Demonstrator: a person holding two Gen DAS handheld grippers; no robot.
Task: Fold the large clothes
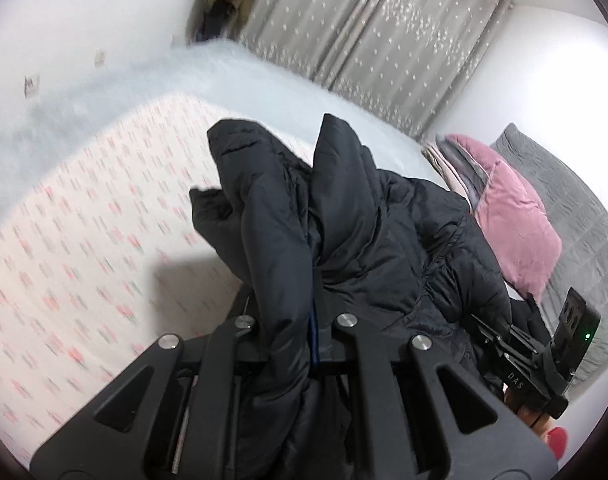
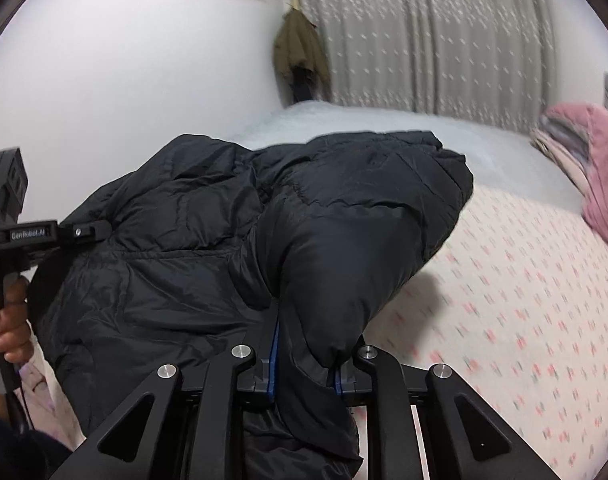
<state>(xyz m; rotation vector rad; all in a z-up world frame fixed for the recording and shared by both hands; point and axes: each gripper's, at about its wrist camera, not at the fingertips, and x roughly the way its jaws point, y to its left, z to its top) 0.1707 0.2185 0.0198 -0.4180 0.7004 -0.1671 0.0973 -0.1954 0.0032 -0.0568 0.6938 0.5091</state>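
Jacket (image 1: 344,216): black, puffy, bunched up and held above the bed between both grippers; also in the right wrist view (image 2: 232,240).
Left gripper (image 1: 312,320): jaws nearly together, clenched on a fold of jacket; cloth runs down between the fingers and spills over the frame. Also seen from the right wrist view (image 2: 84,230), its tip against the jacket's left edge.
Right gripper (image 2: 304,364): blue pads pinch a thick roll of jacket; the cloth bulges up out of the jaws. In the left wrist view (image 1: 504,344) it sits at the jacket's right edge.
Hand (image 2: 8,320): wrapped round the left gripper's handle, low left in the right wrist view.
Bed (image 1: 84,240): sheet pale with pink marks, blurred; a shadow lies under the jacket.
Blanket (image 1: 264,76): pale blue, fluffy, across the far part of the bed.
Pillow (image 1: 516,216): pink, at the bed's right end, leaning on grey quilted bedding (image 1: 576,216).
Curtain (image 1: 384,40): grey, dotted, behind the bed.
Coat (image 2: 300,52): olive, hanging in the corner beside the curtain.
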